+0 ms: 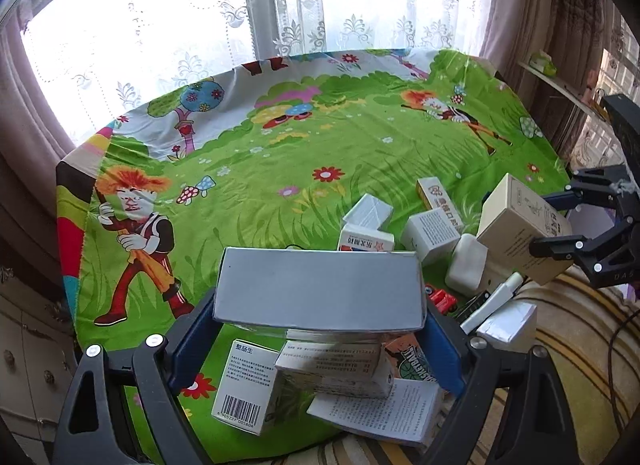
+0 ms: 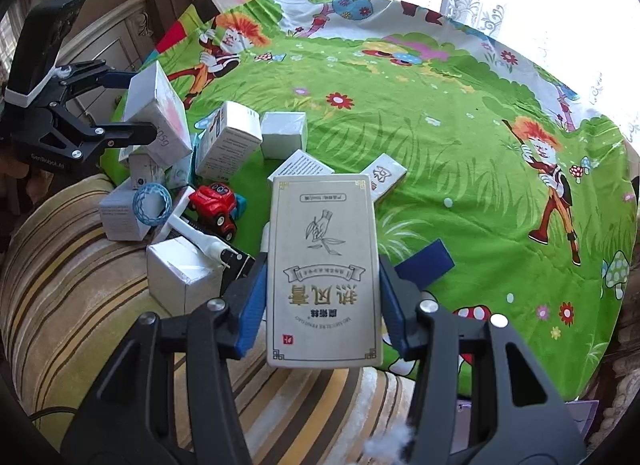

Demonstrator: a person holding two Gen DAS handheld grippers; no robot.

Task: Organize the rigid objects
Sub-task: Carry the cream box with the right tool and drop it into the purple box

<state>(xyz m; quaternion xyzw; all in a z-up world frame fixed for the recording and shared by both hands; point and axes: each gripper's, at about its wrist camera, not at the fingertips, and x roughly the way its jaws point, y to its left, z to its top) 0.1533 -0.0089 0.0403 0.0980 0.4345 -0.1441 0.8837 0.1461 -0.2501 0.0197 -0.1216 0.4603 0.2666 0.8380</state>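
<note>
My left gripper (image 1: 320,331) is shut on a wide grey-white box (image 1: 320,285), its blue pads pressing both ends; the box hangs over several small medicine boxes (image 1: 248,385). The right wrist view shows that same gripper (image 2: 138,105) at the far left with the white box (image 2: 160,117) raised above the pile. My right gripper (image 2: 323,301) is shut on a tall cream box with gold lettering (image 2: 324,257), held by its long sides. In the left wrist view this gripper (image 1: 560,225) carries the cream box (image 1: 516,233), tilted, at the right edge.
A pile of white boxes (image 2: 236,137), a red toy car (image 2: 212,205), a blue ring (image 2: 152,205) and a white tube (image 2: 196,237) lie at the near edge of the green cartoon cloth (image 2: 440,125). A striped cushion (image 2: 80,285) borders it. A dark blue flat piece (image 2: 426,265) lies nearby.
</note>
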